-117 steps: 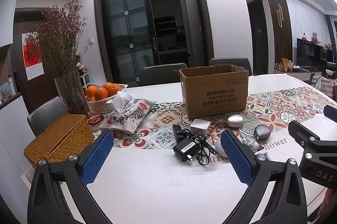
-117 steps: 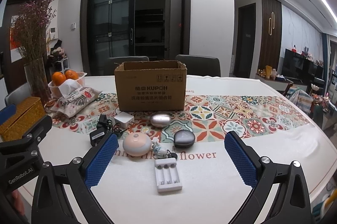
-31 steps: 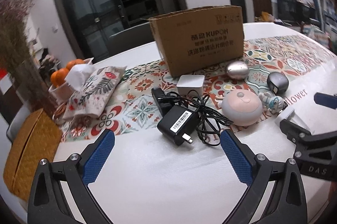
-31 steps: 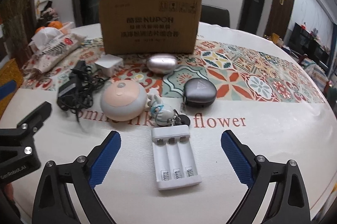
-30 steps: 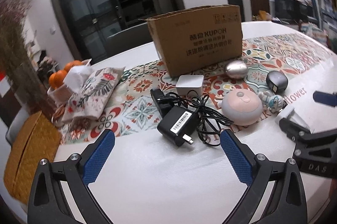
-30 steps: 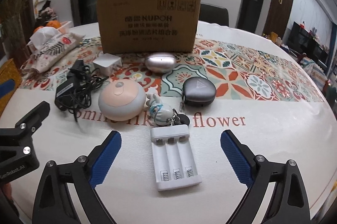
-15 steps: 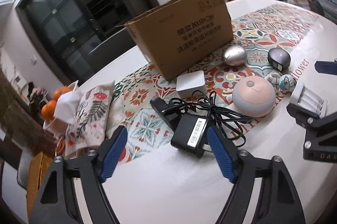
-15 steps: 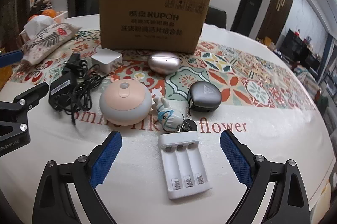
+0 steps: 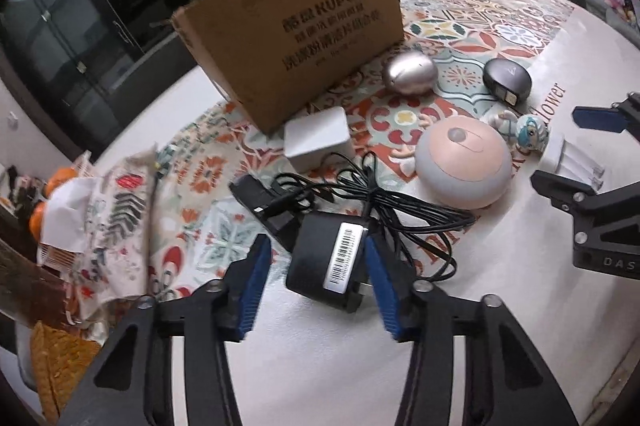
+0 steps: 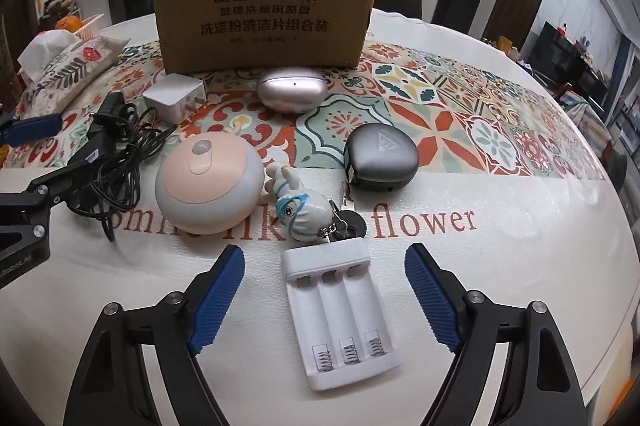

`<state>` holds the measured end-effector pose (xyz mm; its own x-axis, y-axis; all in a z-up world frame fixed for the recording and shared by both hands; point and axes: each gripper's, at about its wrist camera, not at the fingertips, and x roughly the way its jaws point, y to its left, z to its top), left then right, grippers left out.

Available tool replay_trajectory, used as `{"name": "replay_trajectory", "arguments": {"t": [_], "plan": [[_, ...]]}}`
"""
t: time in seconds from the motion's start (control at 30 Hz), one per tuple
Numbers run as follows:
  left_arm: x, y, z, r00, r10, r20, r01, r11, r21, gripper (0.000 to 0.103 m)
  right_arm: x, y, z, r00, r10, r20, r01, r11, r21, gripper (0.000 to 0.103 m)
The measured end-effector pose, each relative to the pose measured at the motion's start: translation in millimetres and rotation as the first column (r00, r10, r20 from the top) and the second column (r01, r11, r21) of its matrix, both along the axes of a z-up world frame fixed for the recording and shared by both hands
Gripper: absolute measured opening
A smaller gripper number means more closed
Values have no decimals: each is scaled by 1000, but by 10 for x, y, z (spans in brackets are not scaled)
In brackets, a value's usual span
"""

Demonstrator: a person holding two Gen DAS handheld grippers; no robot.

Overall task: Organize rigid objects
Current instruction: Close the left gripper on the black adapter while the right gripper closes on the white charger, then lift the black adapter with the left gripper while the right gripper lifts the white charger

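A black power adapter [image 9: 328, 262] with a tangled cable lies on the white table. My left gripper [image 9: 316, 240] straddles it with its jaws closing. The right pad [image 9: 382, 290] is at the adapter's side, and a gap shows by the left pad [image 9: 254, 286]. A white three-slot battery charger [image 10: 340, 306] lies between the pads of my right gripper [image 10: 325, 250]. Those jaws are closing too, with a gap on each side. An open cardboard box [image 10: 264, 9] stands upright behind the items.
Ahead lie a pink round device [image 10: 208, 181], a figurine keychain [image 10: 300, 214], a dark grey case [image 10: 380, 157], a silver oval case [image 10: 292, 89] and a white cube charger [image 10: 174, 95]. A floral tissue pouch [image 9: 112, 218] and a wicker box [image 9: 60, 366] sit at the left.
My left gripper has rolled, moved in over the black adapter and narrowed its jaws around it. My right gripper has come closer to the battery charger with its jaws narrower.
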<state>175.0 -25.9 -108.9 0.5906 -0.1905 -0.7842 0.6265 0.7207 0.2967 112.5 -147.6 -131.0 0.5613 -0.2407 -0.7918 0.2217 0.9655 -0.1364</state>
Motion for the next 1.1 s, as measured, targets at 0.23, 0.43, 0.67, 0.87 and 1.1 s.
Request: {"name": "replay_trajectory", "arguments": {"t": [0.23,0.43,0.67,0.87,1.1], "plan": [[74,-9,-74,997,-5,-73,3,1000,-30,42,57,-23,-73,999,13,-30,-12,999,35,71],[112,-38,-104,997,-35,-66,34,999,-21,44,58,-13,-73,999,22,-29,-21,999,43,62],[128,-68,-117,996,-49,-75,48,999,-6,47,64,4,-66,999,39,-27,-37,998,50,53],[210,-100,-181,980,-90,-177,93,996,6,51,82,16,-64,998,47,-34,-45,998,54,53],[208,-130,-194,967,-72,-245,67,997,-28,49,99,14,-62,998,60,-29,-57,994,89,53]]}}
